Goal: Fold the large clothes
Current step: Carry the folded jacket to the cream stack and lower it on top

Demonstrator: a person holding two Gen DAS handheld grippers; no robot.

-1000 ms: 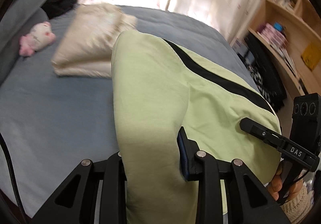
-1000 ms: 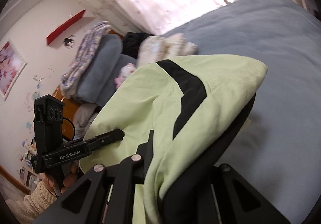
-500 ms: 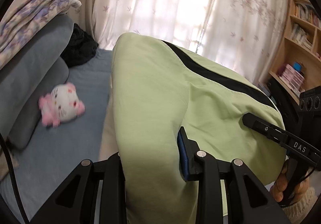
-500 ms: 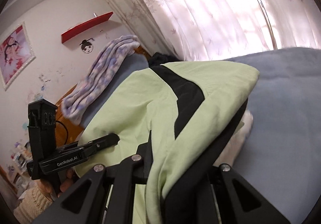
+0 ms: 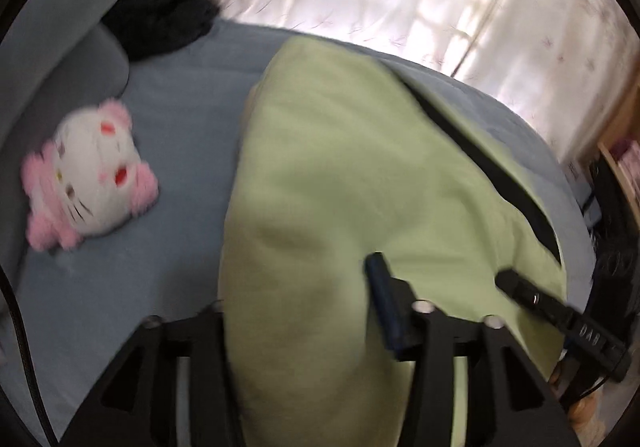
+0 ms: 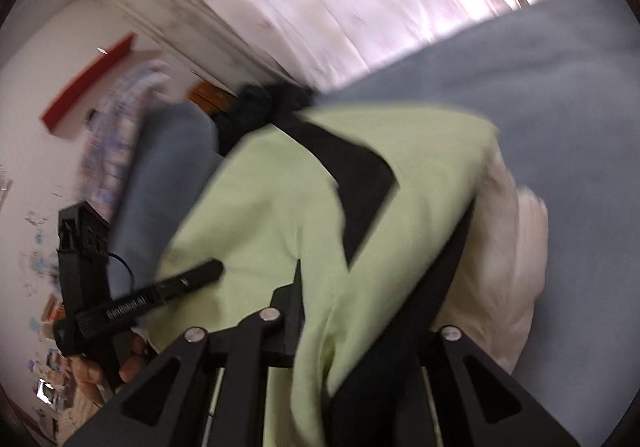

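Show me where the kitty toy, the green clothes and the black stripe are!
kitty toy [image 5: 90,183], left wrist view, on its white face.
green clothes [image 5: 332,187], left wrist view, on the broad green cloth.
black stripe [image 6: 356,171], right wrist view, on its widest part.

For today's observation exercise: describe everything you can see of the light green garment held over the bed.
The light green garment is soft, matte cloth with a black stripe across it and a black underside showing in the right wrist view. It hangs bunched and folded over, lifted above the blue bed. The left gripper and right gripper each pinch a fold of it. A cream cloth lies just behind it.
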